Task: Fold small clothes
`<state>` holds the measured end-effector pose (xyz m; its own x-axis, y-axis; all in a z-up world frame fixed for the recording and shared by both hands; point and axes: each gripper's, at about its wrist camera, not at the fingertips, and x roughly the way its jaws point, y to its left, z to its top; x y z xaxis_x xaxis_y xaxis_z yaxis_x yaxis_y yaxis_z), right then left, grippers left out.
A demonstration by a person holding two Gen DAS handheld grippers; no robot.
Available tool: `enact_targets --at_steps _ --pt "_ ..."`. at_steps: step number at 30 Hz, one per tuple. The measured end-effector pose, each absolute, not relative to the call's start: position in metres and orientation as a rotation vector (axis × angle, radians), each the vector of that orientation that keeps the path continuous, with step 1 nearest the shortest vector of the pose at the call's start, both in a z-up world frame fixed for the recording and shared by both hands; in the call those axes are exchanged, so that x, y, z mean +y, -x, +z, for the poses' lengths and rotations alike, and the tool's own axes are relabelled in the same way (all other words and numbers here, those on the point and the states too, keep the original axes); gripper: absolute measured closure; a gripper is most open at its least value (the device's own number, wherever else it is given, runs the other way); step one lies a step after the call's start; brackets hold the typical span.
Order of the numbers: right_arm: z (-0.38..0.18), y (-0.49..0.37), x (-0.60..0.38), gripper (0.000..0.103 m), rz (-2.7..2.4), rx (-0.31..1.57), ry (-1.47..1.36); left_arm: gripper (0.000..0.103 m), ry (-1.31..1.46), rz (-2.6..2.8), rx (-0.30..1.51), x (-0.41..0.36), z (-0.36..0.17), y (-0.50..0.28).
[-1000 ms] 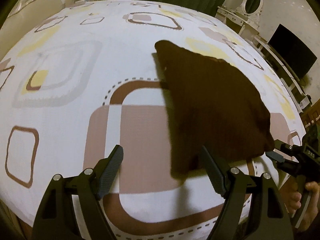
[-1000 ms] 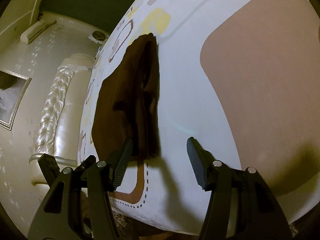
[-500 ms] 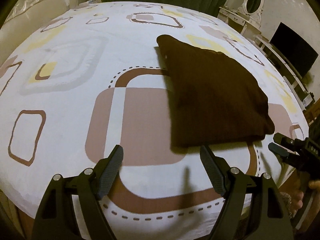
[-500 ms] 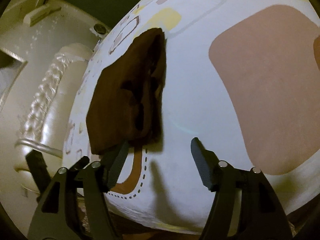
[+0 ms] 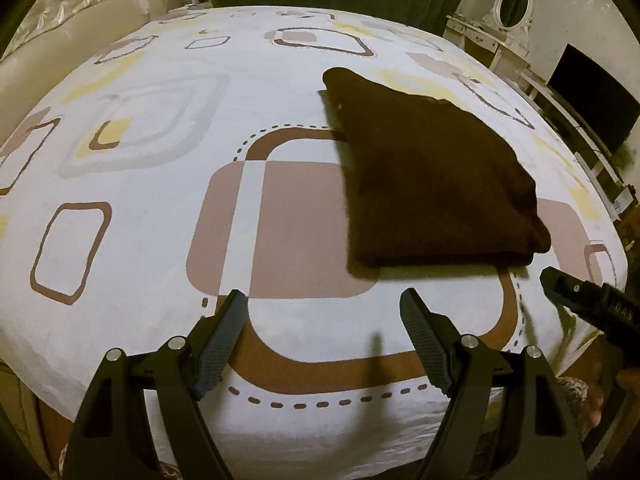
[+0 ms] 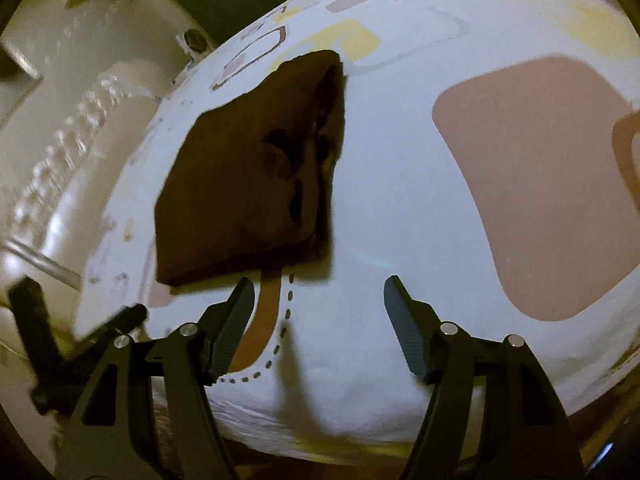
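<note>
A dark brown folded garment (image 5: 432, 184) lies flat on the patterned bed sheet (image 5: 160, 168), right of centre in the left wrist view. My left gripper (image 5: 321, 294) hangs open just short of its near edge, with nothing between the fingers. The right wrist view shows the same garment (image 6: 248, 184) with rumpled layers along its right side. My right gripper (image 6: 319, 281) is open and empty, apart from the cloth's near edge. Its dark tip (image 5: 580, 300) also enters the left wrist view at the right.
A cream tufted headboard (image 5: 60, 40) borders the bed at far left. A white vanity with an oval mirror (image 5: 508, 12) and a dark screen (image 5: 592, 96) stand at the right. The bed's near edge (image 5: 320, 432) drops off just below my grippers.
Both grippers have drawn back from the garment, which now lies free and flatter on the sheet. The right gripper rolled and its jaws widened a little.
</note>
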<state>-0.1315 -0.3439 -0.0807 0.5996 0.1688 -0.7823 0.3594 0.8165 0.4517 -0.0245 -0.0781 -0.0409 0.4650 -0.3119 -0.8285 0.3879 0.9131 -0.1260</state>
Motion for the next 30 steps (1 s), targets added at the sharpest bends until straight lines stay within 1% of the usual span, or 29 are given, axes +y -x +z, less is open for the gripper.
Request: enact_targets --at_steps 4,6,9,14,18,22,25,30 --pt "-0.079 0.129 -0.324 0.036 -0.161 0.948 -0.502 0.025 -0.112 -0.404 0.969 -0.078 -0.042 0.031" --pt "-0.079 0.128 -0.317 0.032 -0.173 0.950 -0.464 0.025 -0.122 -0.388 0.952 -0.077 -0.043 0.033" --pt "-0.079 0.129 -0.308 0.031 -0.182 0.954 -0.417 0.025 -0.130 -0.368 0.936 -0.075 -0.042 0.037" --pt "-0.078 0.130 -0.303 0.030 -0.190 0.943 -0.410 0.025 -0.132 -0.347 0.915 -0.070 -0.038 0.043" --pt "-0.077 0.132 -0.297 0.027 -0.195 0.938 -0.397 0.025 -0.119 -0.336 0.893 -0.068 -0.034 0.048" --pt "-0.074 0.133 -0.291 0.026 -0.189 0.930 -0.380 0.025 -0.124 -0.321 0.877 -0.066 -0.029 0.051" --pt "-0.073 0.133 -0.290 0.026 -0.185 0.925 -0.380 0.022 -0.128 -0.312 0.858 -0.066 -0.026 0.054" --pt "-0.073 0.133 -0.288 0.025 -0.180 0.921 -0.374 0.021 -0.126 -0.316 0.855 -0.066 -0.022 0.057"
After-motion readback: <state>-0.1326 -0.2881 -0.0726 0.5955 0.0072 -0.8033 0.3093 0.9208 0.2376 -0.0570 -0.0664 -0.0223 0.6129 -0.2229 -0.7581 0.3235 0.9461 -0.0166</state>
